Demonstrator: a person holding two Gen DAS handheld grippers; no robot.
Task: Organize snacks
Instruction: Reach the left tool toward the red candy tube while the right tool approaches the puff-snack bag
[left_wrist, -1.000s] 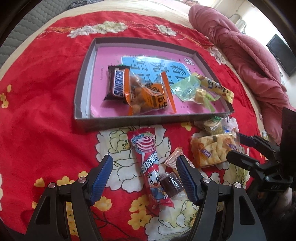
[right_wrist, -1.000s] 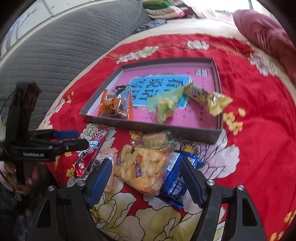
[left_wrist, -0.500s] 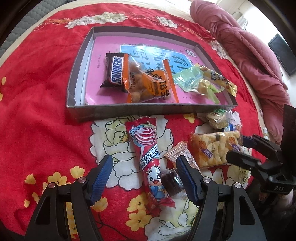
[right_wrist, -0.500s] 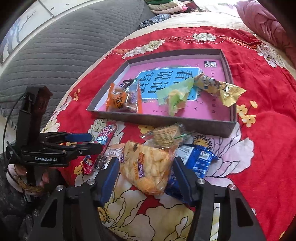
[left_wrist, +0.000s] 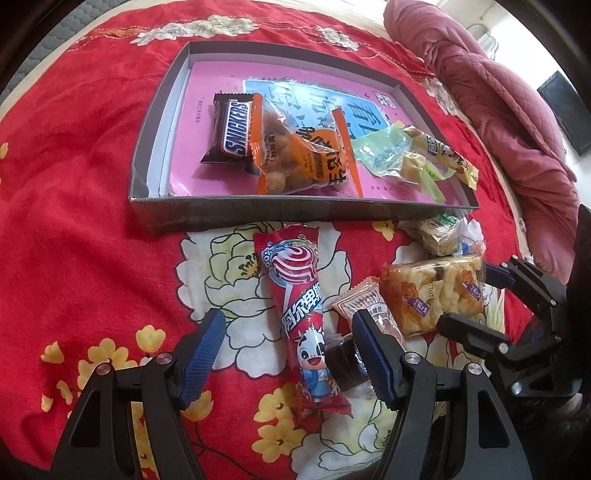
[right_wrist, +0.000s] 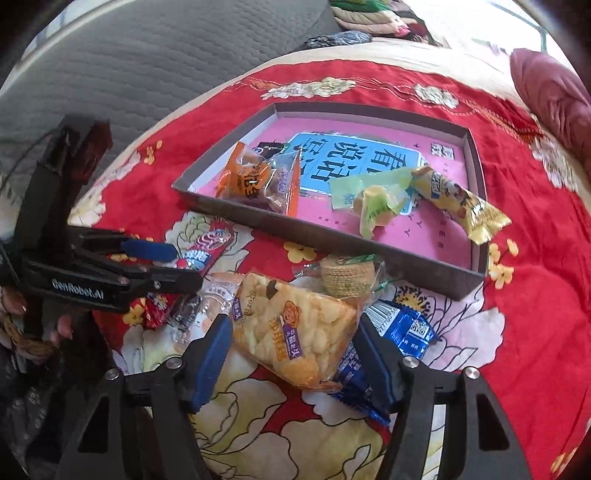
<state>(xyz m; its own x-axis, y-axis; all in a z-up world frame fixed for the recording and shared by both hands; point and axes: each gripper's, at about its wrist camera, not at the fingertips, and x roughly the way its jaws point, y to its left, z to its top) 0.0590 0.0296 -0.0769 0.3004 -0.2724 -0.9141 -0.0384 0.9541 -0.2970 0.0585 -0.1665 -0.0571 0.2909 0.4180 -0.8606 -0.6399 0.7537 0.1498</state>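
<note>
Between the wide-spread fingers of the left gripper (left_wrist: 290, 354) lies the red lollipop packet (left_wrist: 301, 314) on the blanket (left_wrist: 85, 236); the right gripper (right_wrist: 295, 356), equally wide, straddles the rice-cracker bag (right_wrist: 291, 328); beyond both, the grey tray (left_wrist: 295, 213) holds a Snickers bar (left_wrist: 231, 133) and other snacks.

**Snacks in the tray and before it**

Seen from the left wrist, the tray (left_wrist: 162, 218) lies at 12 o'clock, holding the Snickers bar (left_wrist: 231, 133) with the nut packet (left_wrist: 303, 162) touching its 3 o'clock side. The lollipop packet (left_wrist: 299, 306) lies before the tray, the cracker bag (left_wrist: 436, 295) at its 3 o'clock.
</note>
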